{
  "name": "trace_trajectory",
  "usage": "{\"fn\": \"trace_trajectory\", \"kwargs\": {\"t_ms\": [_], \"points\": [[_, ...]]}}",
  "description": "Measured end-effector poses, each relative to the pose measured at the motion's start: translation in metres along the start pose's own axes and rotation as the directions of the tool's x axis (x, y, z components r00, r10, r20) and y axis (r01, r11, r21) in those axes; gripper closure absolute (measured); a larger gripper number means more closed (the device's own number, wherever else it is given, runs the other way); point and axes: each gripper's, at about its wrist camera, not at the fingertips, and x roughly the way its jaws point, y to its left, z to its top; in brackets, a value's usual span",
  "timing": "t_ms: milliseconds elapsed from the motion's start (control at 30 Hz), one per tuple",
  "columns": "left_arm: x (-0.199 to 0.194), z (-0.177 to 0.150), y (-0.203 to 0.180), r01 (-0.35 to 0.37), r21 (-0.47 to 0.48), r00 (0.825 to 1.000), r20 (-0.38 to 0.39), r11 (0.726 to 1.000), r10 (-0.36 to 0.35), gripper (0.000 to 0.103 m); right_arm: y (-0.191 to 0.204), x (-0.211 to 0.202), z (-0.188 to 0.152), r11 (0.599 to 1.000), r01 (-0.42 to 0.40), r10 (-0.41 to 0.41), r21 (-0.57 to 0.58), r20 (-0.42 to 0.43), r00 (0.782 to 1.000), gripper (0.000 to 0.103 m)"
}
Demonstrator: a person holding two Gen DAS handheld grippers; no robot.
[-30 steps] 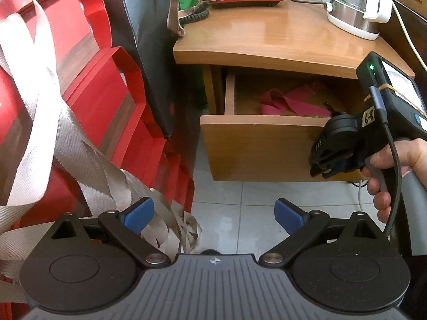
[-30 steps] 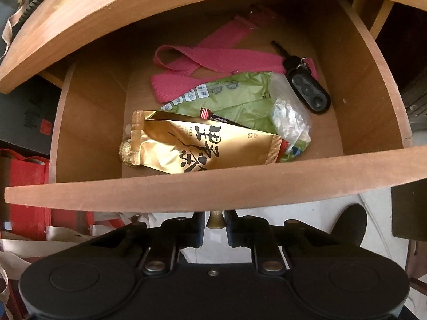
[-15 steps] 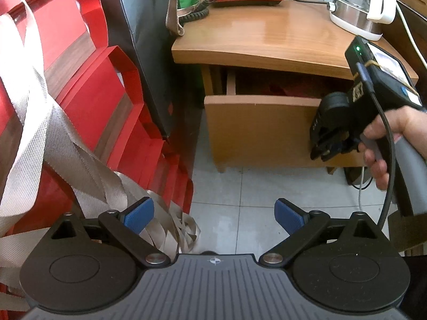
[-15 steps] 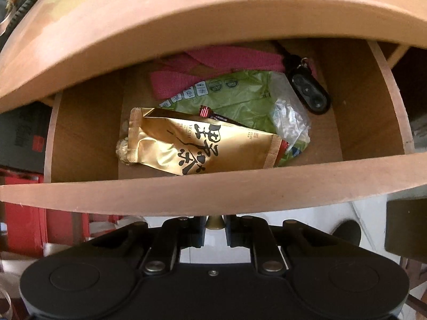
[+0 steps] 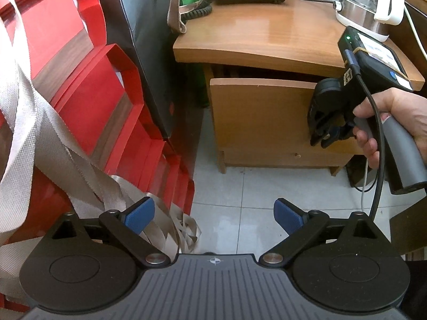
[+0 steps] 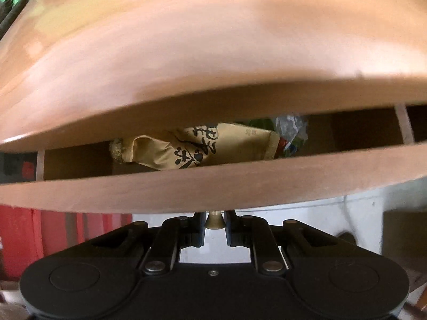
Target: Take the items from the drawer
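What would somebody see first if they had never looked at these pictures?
Probably the stack of shiny red gift bags with silvery ribbon handles, filling the left of the left wrist view. Next, the wooden drawer of the bedside cabinet, open only a crack, with the right gripper shut on its small brass knob. Through the gap peeks a gold foil tea packet with black writing.
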Motion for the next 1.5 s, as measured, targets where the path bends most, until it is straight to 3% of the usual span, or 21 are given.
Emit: {"fn": "trace_trajectory", "kwargs": {"t_ms": [233,533,600,833,1133,1200,1300,1433,1500], "points": [[0.0,-0.001,-0.002,0.009,0.006,1.0,-0.003,1.0,-0.009,0.005,-0.003,0.002,0.001,1.0,-0.016,0.016,0.016,-0.011,1.0,0.09],[-0.002,-0.001,-0.003,0.013,0.013,1.0,0.003,1.0,-0.013,0.005,0.011,-0.001,-0.014,0.991,0.032,-0.03,-0.127,0.019,0.999,0.09],[-0.003,0.0,-0.002,0.013,0.009,1.0,0.006,1.0,-0.013,0.005,0.011,0.001,-0.02,0.991,0.034,-0.034,-0.133,0.002,0.999,0.103],[-0.003,-0.002,0.003,0.007,-0.007,1.0,0.001,1.0,-0.007,0.005,-0.008,-0.004,-0.026,0.992,-0.002,0.005,-0.123,0.023,1.0,0.103],[-0.004,-0.001,0.002,0.016,-0.008,1.0,0.004,1.0,-0.016,0.005,-0.004,-0.011,-0.016,0.994,-0.001,-0.001,-0.108,-0.023,1.0,0.094],[-0.004,-0.001,0.002,0.016,-0.009,1.0,0.006,1.0,-0.016,0.005,0.002,-0.01,0.008,0.996,0.004,-0.007,-0.086,-0.032,0.999,0.094],[-0.004,0.0,0.003,0.014,-0.011,1.0,0.005,1.0,-0.014,0.005,0.008,-0.017,0.012,0.996,0.012,-0.015,-0.087,-0.036,0.999,0.092],[-0.004,0.0,0.002,0.015,-0.012,1.0,0.005,1.0,-0.015,0.005,0.013,-0.033,0.006,0.996,0.019,-0.02,-0.083,-0.007,1.0,0.078],[-0.004,0.0,0.001,0.017,-0.012,1.0,0.004,1.0,-0.017,0.005,0.014,-0.037,0.008,0.997,0.019,-0.019,-0.074,-0.003,1.0,0.078]]}}
